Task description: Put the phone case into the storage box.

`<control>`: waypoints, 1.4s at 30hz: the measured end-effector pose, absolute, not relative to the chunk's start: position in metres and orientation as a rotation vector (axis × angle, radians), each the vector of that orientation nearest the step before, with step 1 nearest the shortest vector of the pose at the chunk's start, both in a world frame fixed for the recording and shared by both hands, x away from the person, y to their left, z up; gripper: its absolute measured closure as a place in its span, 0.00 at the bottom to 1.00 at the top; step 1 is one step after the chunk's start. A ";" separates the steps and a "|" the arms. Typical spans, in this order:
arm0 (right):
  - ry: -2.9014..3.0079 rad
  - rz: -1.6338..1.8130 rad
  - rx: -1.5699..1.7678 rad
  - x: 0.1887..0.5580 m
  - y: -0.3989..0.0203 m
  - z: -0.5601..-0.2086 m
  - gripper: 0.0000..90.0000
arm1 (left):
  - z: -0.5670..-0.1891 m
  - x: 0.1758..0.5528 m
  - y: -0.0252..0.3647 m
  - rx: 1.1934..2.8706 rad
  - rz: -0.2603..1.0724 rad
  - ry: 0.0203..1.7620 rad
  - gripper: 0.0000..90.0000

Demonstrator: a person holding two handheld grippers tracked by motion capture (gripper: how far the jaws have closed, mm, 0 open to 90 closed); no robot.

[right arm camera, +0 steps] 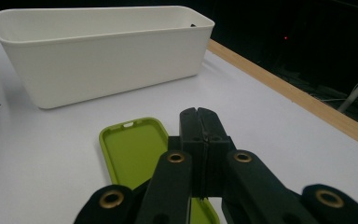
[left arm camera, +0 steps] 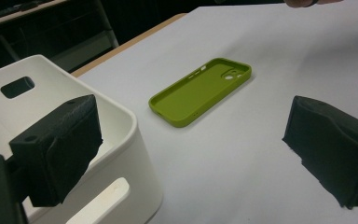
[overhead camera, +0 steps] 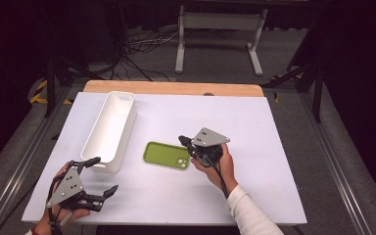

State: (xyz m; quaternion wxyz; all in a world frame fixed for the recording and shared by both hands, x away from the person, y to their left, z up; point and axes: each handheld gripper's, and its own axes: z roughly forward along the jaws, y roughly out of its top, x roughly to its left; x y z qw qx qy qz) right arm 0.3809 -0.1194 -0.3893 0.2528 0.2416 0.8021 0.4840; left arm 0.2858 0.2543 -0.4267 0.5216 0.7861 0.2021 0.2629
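A green phone case lies hollow side up in the middle of the white table. My right gripper is shut, jaws pressed together with nothing between them, its tip at the case's camera-cutout end. In the right gripper view the shut right gripper hovers over the near part of the case; I cannot tell if it touches. My left gripper stands open at the table's front left, empty. In the left gripper view, this gripper faces the case across bare table.
A long white bin with handle slots stands left of the case, its near end beside my left gripper. This bin looks empty. A wooden strip edges the table's far side. Cables and a stand lie on the floor beyond.
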 end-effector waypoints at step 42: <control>2.464 0.987 0.887 0.467 -0.015 -0.442 1.00 | -0.428 0.285 0.252 1.890 0.579 0.444 0.06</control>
